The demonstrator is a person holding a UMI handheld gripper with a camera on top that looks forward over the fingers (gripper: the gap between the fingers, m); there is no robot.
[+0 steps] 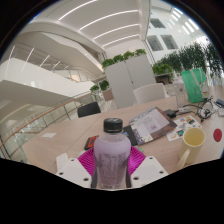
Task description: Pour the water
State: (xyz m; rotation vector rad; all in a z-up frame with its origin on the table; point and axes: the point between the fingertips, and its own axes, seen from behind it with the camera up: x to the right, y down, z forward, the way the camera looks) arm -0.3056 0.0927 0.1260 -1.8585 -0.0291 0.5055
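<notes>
My gripper [111, 166] clamps the upright bottle [112, 152], whose base is hidden; a yellow cup [194, 137] stands right of the bottle.

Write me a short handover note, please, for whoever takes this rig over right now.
Tool: shut on the bottle, which stands upright between the pink pads, dark cap on.
Yellow cup: on the table ahead and to the right of the bottle, beside scattered papers.
Done: bottle gripped.
Left: the cap appears closed, so check it, carry the bottle to the cup, pour.
</notes>
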